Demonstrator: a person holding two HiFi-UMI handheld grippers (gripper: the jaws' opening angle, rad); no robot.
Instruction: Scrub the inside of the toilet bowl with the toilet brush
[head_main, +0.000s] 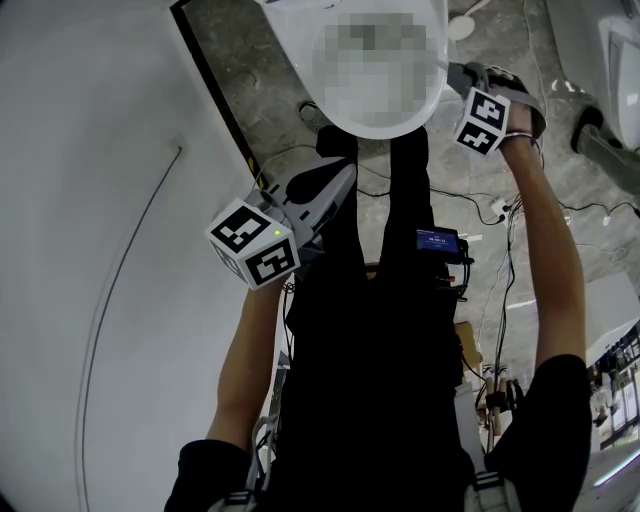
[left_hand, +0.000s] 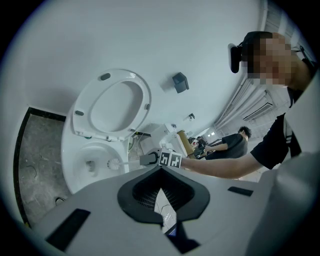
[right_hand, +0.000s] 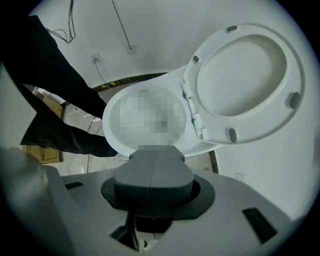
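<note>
The white toilet bowl (head_main: 437, 95) lies straight below me with its seat (left_hand: 143, 100) raised against the wall. My right gripper (head_main: 454, 73) reaches over the bowl's right rim. In the left gripper view it (left_hand: 146, 159) is shut on the handle of the toilet brush, whose white bristle head (left_hand: 114, 163) sits low inside the bowl (left_hand: 75, 165). In the right gripper view the jaws (right_hand: 152, 170) meet in front of the bowl (right_hand: 112, 107) and hide the brush. My left gripper (head_main: 340, 176) hovers short of the bowl, open and holding nothing (left_hand: 161, 194).
A white wall (head_main: 100, 200) runs along the left. Cables (head_main: 480, 210) trail over the grey stone floor. A small blue-lit device (head_main: 438, 240) hangs at the person's front. Another white fixture (head_main: 622, 60) stands at the far right. A second person (left_hand: 235, 144) is in the background.
</note>
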